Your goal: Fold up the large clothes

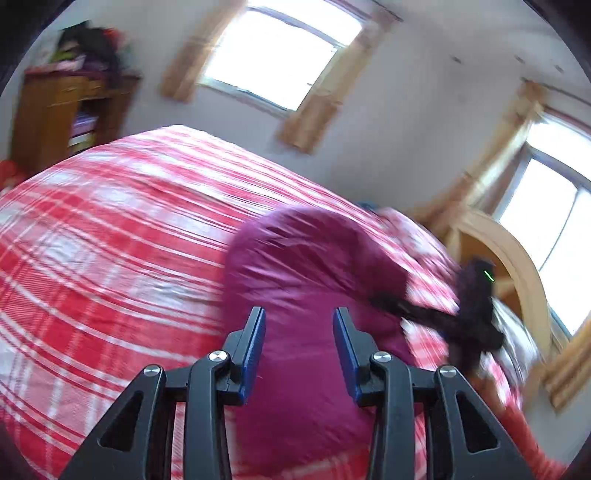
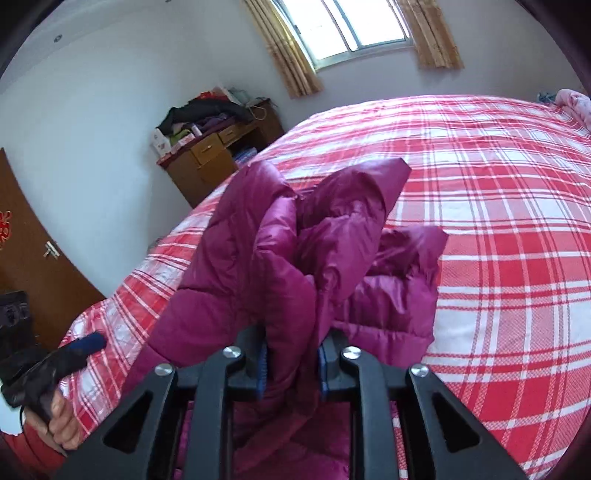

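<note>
A magenta puffer jacket (image 2: 332,258) lies bunched on the red and white plaid bed (image 2: 498,221). My right gripper (image 2: 291,358) is shut on a thick fold of the jacket and lifts it off the bed, so a sleeve stands up in front. In the blurred left wrist view the jacket (image 1: 306,280) lies ahead of my left gripper (image 1: 299,328), which is open and empty just above it. The right gripper (image 1: 472,314) shows dark at the jacket's right side. The left gripper (image 2: 79,345) shows at the lower left of the right wrist view, held in a hand.
A wooden desk (image 2: 218,151) piled with clothes stands at the bed's far corner by the wall. A brown door (image 2: 29,251) is at the left. Curtained windows (image 2: 347,26) are on the walls. A pink bundle (image 2: 572,105) lies at the bed's far right.
</note>
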A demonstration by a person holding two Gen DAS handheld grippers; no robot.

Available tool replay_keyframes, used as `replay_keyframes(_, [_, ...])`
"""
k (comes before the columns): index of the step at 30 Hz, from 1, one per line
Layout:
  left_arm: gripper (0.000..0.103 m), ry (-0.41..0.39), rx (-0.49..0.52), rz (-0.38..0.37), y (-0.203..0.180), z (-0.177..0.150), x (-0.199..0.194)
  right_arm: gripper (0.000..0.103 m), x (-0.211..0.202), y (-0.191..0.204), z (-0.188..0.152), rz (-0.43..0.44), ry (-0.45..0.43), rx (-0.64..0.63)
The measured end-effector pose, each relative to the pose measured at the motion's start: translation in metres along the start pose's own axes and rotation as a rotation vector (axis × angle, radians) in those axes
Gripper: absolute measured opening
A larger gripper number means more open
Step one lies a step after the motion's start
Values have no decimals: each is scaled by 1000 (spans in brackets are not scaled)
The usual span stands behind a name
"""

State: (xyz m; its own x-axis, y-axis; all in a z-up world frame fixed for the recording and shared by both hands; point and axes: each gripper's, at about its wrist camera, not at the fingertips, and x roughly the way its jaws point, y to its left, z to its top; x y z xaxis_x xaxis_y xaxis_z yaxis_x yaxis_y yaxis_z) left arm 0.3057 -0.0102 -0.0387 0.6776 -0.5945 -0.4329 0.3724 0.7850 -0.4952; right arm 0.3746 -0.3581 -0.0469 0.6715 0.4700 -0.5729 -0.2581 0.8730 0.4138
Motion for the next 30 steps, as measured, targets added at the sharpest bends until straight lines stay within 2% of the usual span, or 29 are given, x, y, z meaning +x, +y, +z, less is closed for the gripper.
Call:
replay_keyframes(2, [39,26,36,68,1,5,23,23,2,-12,2,50,11,31])
replay_keyframes(4, [39,75,108,111,-11,-2,52,23,13,-29,-3,58,56,71])
replay_keyframes(7, [39,125,147,100,-25,-13,78,24,29,-61,-15,94,102,199])
replay_keyframes(9, [39,112,235,179,-42,-27,93,24,29,-86,-26,148,79,318])
replay_keyframes(11, [39,142,360,262,-55,-36,112,23,31,-106,-41,199,60,434])
replay_keyframes(13, [39,161,445,303,-64,-47,123,23,29,-117,-53,213,33,489])
replay_keyframes(15, [39,180,465,314,-64,-50,125,26,17,-110,-55,135,14,461])
replay_keyframes(18, [40,184,472,313,-59,-50,132,44,-14,-77,-50,-95,-9,311])
replay_keyframes(19, [40,187,460,311,-57,-48,136,44,-30,-60,-49,-186,-38,241])
replay_keyframes(20, [40,191,436,307,-54,-47,136,44,-44,-45,-49,-220,-66,192])
replay_keyframes(22, [40,195,431,322,-55,-48,138,44,-68,-17,-51,-171,-111,141])
replay_keyframes(25, [40,190,479,363,-64,-50,141,44,-85,24,-57,-104,-127,70])
replay_keyframes(28, [40,195,481,370,-67,-51,139,42,-68,48,-73,-77,-67,13])
replay_keyframes(29, [40,198,476,367,-67,-51,139,40,-59,50,-81,-89,-30,4])
replay_keyframes(30, [40,199,474,363,-66,-51,139,34,-49,51,-89,-126,4,-11])
